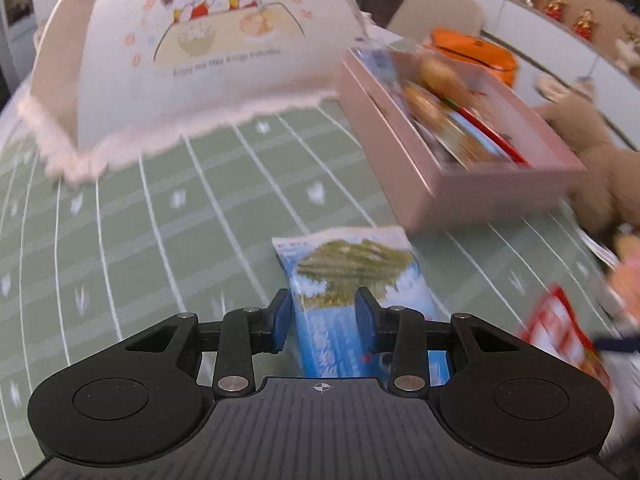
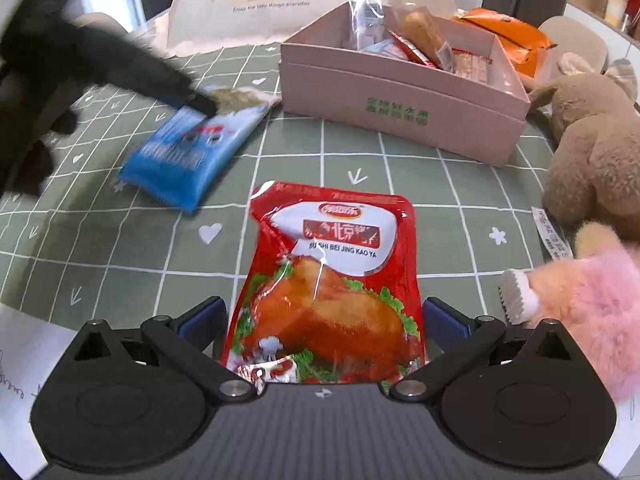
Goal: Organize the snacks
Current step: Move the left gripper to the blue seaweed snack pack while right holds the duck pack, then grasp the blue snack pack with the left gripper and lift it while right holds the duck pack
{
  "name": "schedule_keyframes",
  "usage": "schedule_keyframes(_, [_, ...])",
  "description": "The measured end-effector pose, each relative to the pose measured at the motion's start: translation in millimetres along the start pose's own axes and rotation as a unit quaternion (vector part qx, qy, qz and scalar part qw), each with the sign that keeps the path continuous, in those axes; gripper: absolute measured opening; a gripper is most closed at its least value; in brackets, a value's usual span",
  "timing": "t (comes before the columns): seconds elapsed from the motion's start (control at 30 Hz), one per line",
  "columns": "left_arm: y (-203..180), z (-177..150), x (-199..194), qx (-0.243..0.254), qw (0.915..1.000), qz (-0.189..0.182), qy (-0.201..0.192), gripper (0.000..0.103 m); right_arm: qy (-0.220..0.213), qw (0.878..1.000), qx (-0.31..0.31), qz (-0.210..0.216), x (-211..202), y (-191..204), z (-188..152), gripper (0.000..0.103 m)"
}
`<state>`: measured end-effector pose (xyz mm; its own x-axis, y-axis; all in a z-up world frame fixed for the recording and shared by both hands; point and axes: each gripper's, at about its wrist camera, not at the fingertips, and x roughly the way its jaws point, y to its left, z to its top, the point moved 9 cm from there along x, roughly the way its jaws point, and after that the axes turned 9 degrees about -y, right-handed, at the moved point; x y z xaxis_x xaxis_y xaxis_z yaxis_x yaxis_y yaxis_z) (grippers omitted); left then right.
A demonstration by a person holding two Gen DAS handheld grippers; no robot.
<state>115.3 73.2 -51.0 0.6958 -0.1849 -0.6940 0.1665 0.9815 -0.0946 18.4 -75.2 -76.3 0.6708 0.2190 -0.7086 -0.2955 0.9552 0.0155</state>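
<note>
A blue snack packet (image 1: 352,292) with a green picture lies between the pads of my left gripper (image 1: 325,316), which is shut on it just above the green checked tablecloth; it also shows in the right wrist view (image 2: 188,152). A red roast-duck packet (image 2: 328,292) lies flat on the cloth between the wide-open fingers of my right gripper (image 2: 322,320); the pads stand clear of its sides. A pink box (image 2: 400,92) holding several snacks stands behind, also in the left wrist view (image 1: 480,196).
A domed food cover (image 1: 192,60) with a cartoon print stands at the back left. A brown plush toy (image 2: 592,152) and a pink plush (image 2: 588,296) lie to the right. An orange bag (image 2: 508,36) is behind the box. White paper (image 2: 24,356) lies at the front left.
</note>
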Motion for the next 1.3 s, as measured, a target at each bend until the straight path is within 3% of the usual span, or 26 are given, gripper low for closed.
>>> schedule_keyframes(0.13, [-0.5, -40.4, -36.1, -0.023, 0.9992, -0.031, 0.013, 0.038, 0.024, 0.999, 0.017, -0.013, -0.1, 5.3, 4.6, 0.101])
schedule_keyframes(0.27, [7.3, -61.0, -63.6, -0.068, 0.9958, -0.062, 0.002, 0.037, -0.004, 0.998, 0.056, -0.032, -16.3, 6.9, 24.4, 0.097])
schedule_keyframes(0.4, [27.7, -45.1, -60.0, -0.146, 0.9837, -0.102, -0.023, 0.036, -0.022, 0.998, 0.025, -0.059, -16.7, 21.9, 55.7, 0.09])
schedule_keyframes(0.47, [33.9, -29.5, -51.4, -0.182, 0.9763, -0.112, -0.036, 0.036, -0.029, 0.998, 0.005, -0.062, -11.7, 32.0, 70.1, 0.077])
schedule_keyframes(0.53, [35.9, -17.0, -39.9, -0.193, 0.9748, -0.105, -0.038, 0.036, -0.032, 0.997, -0.003, -0.064, -3.9, 38.0, 81.0, 0.067])
schedule_keyframes(0.6, [34.3, -8.0, -22.3, -0.188, 0.9774, -0.092, -0.029, 0.036, -0.02, 0.999, 0.015, -0.047, 7.1, 41.3, 84.6, 0.066])
schedule_keyframes(0.73, [25.9, -9.5, -7.2, -0.195, 0.9747, -0.108, -0.017, 0.035, 0.02, 0.999, 0.007, -0.027, 37.5, 47.5, 72.0, 0.054])
schedule_keyframes(0.77, [23.6, -11.8, -9.5, -0.198, 0.9735, -0.113, -0.014, 0.035, 0.011, 1.0, 0.006, -0.023, 36.0, 46.8, 69.3, 0.054])
schedule_keyframes(0.9, [5.4, -36.9, -33.6, -0.202, 0.9699, -0.136, 0.007, 0.033, 0.023, 1.0, -0.008, 0.018, 16.7, 55.0, 51.0, 0.047])
schedule_keyframes(1.07, [-18.9, -66.1, -76.7, -0.223, 0.9632, -0.149, 0.017, 0.034, 0.022, 0.997, -0.04, 0.064, -20.2, 60.4, 16.3, 0.047])
schedule_keyframes(1.3, [-21.0, -54.9, -52.3, -0.227, 0.9676, -0.11, 0.009, 0.034, 0.018, 0.997, -0.04, 0.064, -20.6, 50.6, 15.2, 0.046])
